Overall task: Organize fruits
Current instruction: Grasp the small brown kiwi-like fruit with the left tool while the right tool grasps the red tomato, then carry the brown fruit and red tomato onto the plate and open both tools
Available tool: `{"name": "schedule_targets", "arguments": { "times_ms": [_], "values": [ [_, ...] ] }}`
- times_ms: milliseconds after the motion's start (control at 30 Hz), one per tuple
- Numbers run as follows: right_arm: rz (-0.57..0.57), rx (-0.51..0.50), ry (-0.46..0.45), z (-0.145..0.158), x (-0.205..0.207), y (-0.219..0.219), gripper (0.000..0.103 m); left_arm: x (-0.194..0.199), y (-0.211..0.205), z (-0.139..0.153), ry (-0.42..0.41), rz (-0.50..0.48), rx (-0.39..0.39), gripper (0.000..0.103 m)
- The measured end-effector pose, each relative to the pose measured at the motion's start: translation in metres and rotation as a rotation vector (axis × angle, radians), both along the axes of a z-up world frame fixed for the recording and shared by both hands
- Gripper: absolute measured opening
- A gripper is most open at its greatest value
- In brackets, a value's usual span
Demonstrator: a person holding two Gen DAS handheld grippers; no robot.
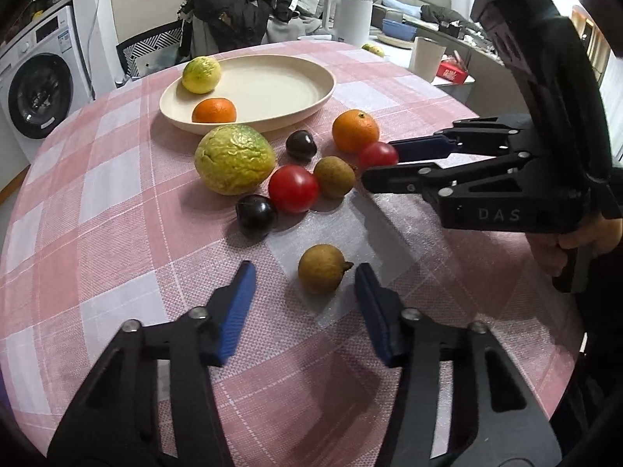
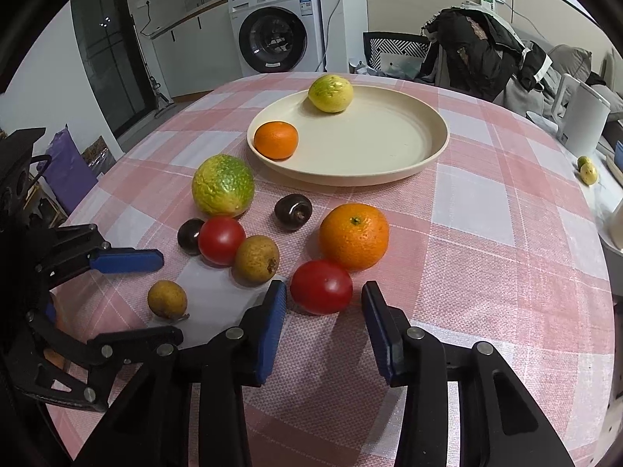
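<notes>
Loose fruit is clustered mid-table on the pink checked cloth (image 2: 486,233), between the grippers and the plate (image 2: 428,155). Cluster: big bumpy green-yellow citrus (image 2: 222,185), two dark plums (image 2: 293,212) (image 2: 189,236), large orange (image 2: 354,236), two red tomatoes (image 2: 221,240) (image 2: 321,287), two brown longan-like fruits (image 2: 257,259) (image 2: 167,299).

Left gripper (image 1: 305,278): fingers wide apart, holding nothing. The lone brown fruit (image 1: 322,274) sits on the cloth between the blue pads (image 1: 239,299), closer to the right-hand one, no clear contact.

Right gripper (image 2: 324,303): also spread wide, nothing held. The near tomato lies between its tips; the large orange touches that tomato right behind it and the other brown fruit is just to the left, so the approach is crowded.

The cream plate holds a small orange (image 2: 276,139) near its front-left rim and a yellow-green lemon-like fruit (image 2: 331,92) at the back; the rest is bare.

Around: white kettle (image 1: 346,13) and a cup (image 1: 426,58) at the far edge, a dark jacket heap (image 2: 479,50) over a chair, a washing machine (image 2: 278,25) with an unreadable label. "DAS" is stamped on the right gripper body (image 1: 498,214).
</notes>
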State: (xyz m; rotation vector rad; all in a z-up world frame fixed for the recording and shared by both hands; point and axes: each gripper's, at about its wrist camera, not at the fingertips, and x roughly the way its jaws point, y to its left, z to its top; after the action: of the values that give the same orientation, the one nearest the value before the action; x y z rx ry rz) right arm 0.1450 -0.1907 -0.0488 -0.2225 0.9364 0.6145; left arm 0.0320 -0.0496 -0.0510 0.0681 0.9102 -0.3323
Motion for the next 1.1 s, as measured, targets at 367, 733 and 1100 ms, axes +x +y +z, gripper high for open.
{"name": "schedule_targets", "arguments": {
  "times_ms": [367, 733, 1100],
  "values": [
    [0.005, 0.003, -0.006, 0.000, -0.002, 0.001, 0.035, 0.000, 0.002, 0.002, -0.007, -0.021, -0.036, 0.022],
    [0.000, 0.024, -0.013, 0.003, -0.002, -0.002, 0.031, -0.003, 0.011, 0.011, -0.043, 0.001, -0.068, 0.021],
    [-0.006, 0.083, -0.053, 0.018, -0.007, -0.008, 0.031, -0.003, 0.023, 0.028, -0.110, 0.061, -0.103, 0.021]
  ]
}}
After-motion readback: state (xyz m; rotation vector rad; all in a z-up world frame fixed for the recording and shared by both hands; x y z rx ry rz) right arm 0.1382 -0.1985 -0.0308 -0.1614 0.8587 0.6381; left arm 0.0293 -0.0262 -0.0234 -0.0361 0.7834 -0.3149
